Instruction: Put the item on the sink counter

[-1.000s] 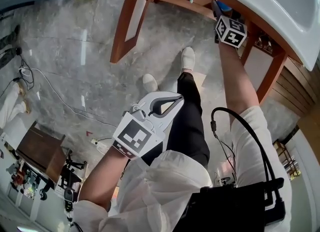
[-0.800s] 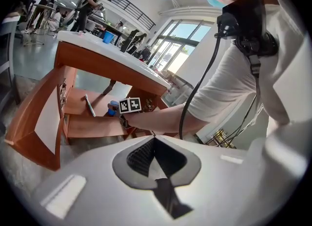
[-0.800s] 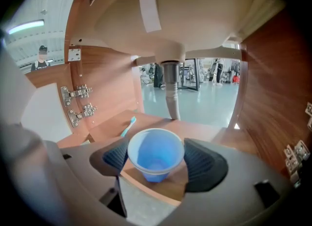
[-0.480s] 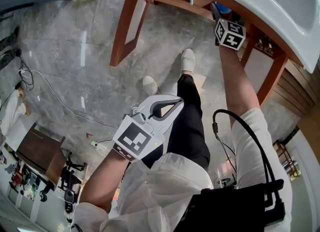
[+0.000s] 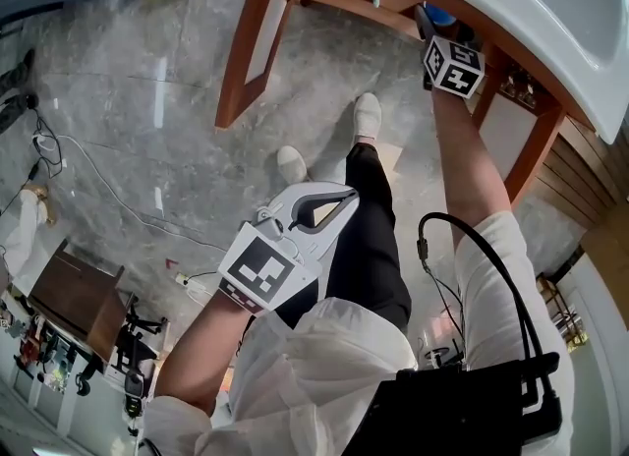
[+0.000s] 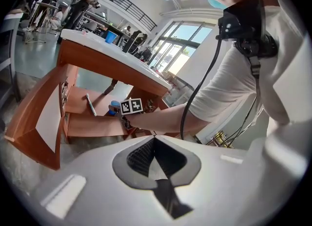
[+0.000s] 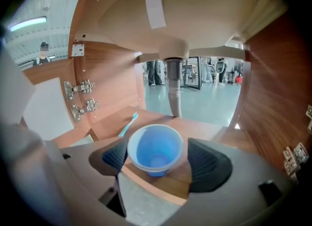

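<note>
A blue plastic cup (image 7: 155, 149) stands upright at the front edge of the wooden shelf (image 7: 214, 130) under the sink. My right gripper (image 7: 157, 154) is open around it: the left pad is at the rim and the right pad stands a little off. In the head view the right gripper (image 5: 425, 20) reaches into the cabinet beside the cup (image 5: 441, 18). My left gripper (image 5: 344, 197) hangs low by the person's leg, shut and empty; in its own view the left gripper (image 6: 154, 140) has its pads meeting. The white sink counter (image 6: 97, 42) lies above.
A teal toothbrush (image 7: 127, 124) lies on the shelf behind the cup. The grey drain pipe (image 7: 174, 88) drops from the basin (image 5: 550, 12) just beyond. Cabinet walls with hinges (image 7: 80, 98) close in on both sides. A wooden cabinet leg (image 5: 251, 41) stands on the marble floor, and cables trail at the left.
</note>
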Tool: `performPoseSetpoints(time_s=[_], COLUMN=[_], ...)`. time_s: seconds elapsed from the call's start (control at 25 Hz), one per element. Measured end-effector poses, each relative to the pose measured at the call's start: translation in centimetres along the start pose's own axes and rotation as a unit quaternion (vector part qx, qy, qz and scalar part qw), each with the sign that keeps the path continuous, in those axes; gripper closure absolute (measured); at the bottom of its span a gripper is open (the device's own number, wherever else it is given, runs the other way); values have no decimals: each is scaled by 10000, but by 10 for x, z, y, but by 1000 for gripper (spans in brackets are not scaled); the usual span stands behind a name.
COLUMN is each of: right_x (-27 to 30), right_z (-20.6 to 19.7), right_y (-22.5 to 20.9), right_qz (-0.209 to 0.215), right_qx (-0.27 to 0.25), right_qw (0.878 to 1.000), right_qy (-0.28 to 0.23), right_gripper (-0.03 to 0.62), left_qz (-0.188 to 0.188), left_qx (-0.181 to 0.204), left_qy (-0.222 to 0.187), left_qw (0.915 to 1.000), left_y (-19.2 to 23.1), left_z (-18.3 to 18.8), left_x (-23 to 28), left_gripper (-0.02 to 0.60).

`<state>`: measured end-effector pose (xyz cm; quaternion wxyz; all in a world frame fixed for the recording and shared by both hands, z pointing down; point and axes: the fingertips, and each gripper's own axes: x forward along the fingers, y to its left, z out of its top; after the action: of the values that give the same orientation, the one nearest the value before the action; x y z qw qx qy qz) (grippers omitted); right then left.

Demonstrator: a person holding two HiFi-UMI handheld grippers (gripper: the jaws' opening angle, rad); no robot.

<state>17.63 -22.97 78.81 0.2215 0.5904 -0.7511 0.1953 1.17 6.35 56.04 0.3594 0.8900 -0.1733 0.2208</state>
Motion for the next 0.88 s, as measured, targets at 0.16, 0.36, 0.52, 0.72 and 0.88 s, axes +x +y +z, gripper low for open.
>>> performPoseSetpoints(time_s=[0.16, 0.36, 0.52, 0.72, 0.88], right_x=[-1, 2, -2, -17, -25], right_z=[-1, -5, -8, -9, -13], right_y=[0, -3, 0, 2, 1], right_qz=[34, -30, 1, 5, -63], right_qx=[-2, 22, 23, 43, 56], right_qw=[10000, 10000, 10000, 9999, 9998], right_qy=[17, 16, 69, 127, 186], right_gripper=[244, 244, 244, 244, 244], left_qz=[3, -13, -17, -19, -16], left_qx=[-41, -45, -36, 0, 34], left_qy=[-17, -11, -11, -30, -35], left_qw=[10000, 10000, 10000, 10000, 10000], left_y=[3, 6, 7, 2, 3], left_z=[1, -1, -1, 4, 2], left_x=[0, 4, 3, -3, -4], left_gripper=[575, 577, 575, 577, 577])
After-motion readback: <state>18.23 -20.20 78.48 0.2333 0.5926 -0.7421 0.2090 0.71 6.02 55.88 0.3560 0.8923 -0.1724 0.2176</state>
